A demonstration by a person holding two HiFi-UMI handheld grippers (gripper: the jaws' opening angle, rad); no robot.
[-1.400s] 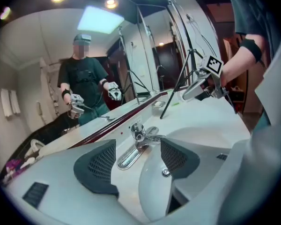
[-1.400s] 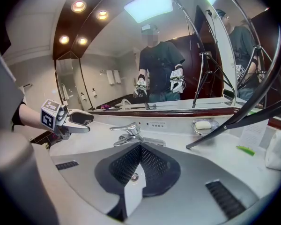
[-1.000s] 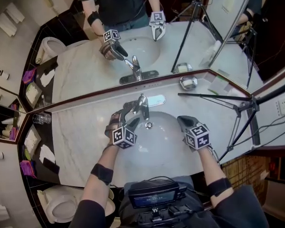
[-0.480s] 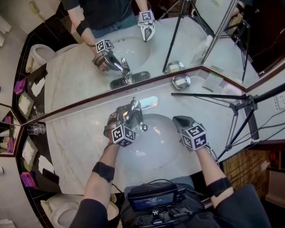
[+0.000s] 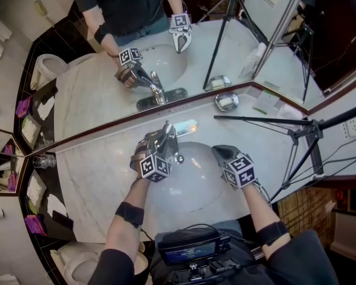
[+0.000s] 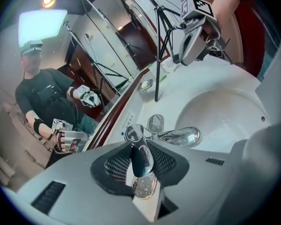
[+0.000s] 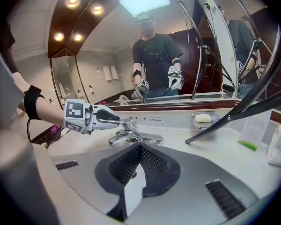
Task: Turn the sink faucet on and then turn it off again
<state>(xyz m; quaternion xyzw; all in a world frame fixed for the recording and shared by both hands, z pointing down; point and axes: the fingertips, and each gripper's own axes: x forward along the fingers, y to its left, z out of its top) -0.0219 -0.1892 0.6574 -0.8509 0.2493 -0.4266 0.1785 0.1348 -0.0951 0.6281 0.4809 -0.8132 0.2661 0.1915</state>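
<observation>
Grips the faucet lever with the left hand-held gripper, jaws just now closing in until both pads press on the chrome stem between them. Comes at it from the basin side, angled down toward the mirror, probably so that a lift of the wrist can tip the lever up. Leaves the spout free, reaching out over the sink from the back edge of the marble tabletop. Shows no stream under the spout, so likely not turned on yet. Holds the right hand-held gripper with jaws together on nothing, over the right side of the basin, near the faucet but apart from it. Seems parked there to stay clear, since a single lever needs only one grip. Calls for a steady, even lift next, as smooth chrome may slide between the pads.
</observation>
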